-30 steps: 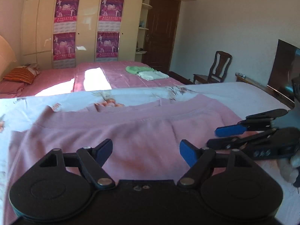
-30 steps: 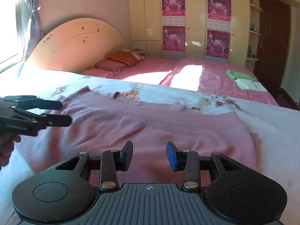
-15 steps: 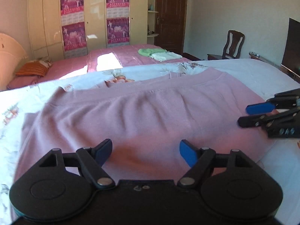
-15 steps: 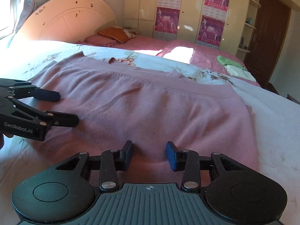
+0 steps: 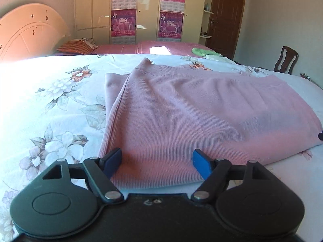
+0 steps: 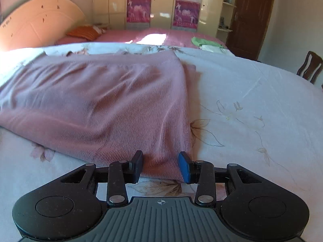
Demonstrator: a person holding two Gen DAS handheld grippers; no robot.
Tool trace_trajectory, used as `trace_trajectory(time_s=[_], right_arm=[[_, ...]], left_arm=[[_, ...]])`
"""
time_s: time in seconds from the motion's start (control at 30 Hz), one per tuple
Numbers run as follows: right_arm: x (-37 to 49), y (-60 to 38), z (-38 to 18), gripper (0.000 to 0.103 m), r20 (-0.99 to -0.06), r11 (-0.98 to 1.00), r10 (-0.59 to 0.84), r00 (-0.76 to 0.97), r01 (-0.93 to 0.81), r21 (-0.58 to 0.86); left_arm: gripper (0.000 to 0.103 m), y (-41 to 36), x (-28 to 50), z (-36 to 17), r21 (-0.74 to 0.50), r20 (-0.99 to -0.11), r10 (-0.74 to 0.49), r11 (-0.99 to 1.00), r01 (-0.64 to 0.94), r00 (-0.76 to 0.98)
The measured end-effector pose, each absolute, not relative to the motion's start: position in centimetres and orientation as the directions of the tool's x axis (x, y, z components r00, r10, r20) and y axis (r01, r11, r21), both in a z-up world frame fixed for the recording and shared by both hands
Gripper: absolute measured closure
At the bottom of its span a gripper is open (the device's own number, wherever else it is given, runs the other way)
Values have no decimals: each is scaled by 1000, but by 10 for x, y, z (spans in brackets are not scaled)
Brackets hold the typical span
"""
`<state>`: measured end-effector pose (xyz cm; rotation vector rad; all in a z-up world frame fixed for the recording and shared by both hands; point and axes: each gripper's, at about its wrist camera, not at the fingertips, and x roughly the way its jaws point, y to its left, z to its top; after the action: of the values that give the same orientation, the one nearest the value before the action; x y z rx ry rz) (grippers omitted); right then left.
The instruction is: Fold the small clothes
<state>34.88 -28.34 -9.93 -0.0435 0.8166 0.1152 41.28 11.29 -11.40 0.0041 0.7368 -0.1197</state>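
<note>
Pink knit garment (image 5: 201, 111) lies flat on the floral bedsheet (image 5: 50, 100). Left gripper (image 5: 157, 163), wide open and just narrowing, and half-open right gripper (image 6: 160, 166) straddle its near corners, holding nothing; pinch both layers evenly.

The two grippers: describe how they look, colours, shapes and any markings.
The left gripper has black linkage arms with silver pivot rivets, two round black discs at its base, and blue pads on the fingertips. The right gripper is built alike, with blue pads, a grey ribbed plate at its base and a small crosshair mark on it.
</note>
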Motion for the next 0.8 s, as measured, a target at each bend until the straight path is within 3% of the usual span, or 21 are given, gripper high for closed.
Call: trace_trajectory(time_s=[0.13, 0.2, 0.43, 0.53, 0.7, 0.8], right_arm=[[336, -273, -81, 66, -673, 991, 110, 732, -135, 14], [346, -270, -98, 66, -748, 994, 63, 661, -112, -16], [333, -271, -79, 66, -691, 997, 66, 720, -81, 10], [341, -275, -96, 66, -756, 998, 43, 654, -61, 4], [332, -274, -81, 66, -710, 998, 49, 702, -56, 13], [336, -273, -94, 66, -750, 999, 19, 662, -48, -17]], left_arm=[[27, 112, 411, -114, -5, -696, -60, 997, 78, 716], [26, 112, 411, -117, -2, -692, -53, 997, 71, 720], [26, 111, 407, -117, 11, -706, -27, 999, 49, 708], [26, 110, 406, -117, 24, -709, -18, 998, 50, 705], [25, 108, 406, -113, 36, -719, 2, 999, 35, 695], [24, 112, 408, -116, 27, -726, 3, 999, 25, 688]])
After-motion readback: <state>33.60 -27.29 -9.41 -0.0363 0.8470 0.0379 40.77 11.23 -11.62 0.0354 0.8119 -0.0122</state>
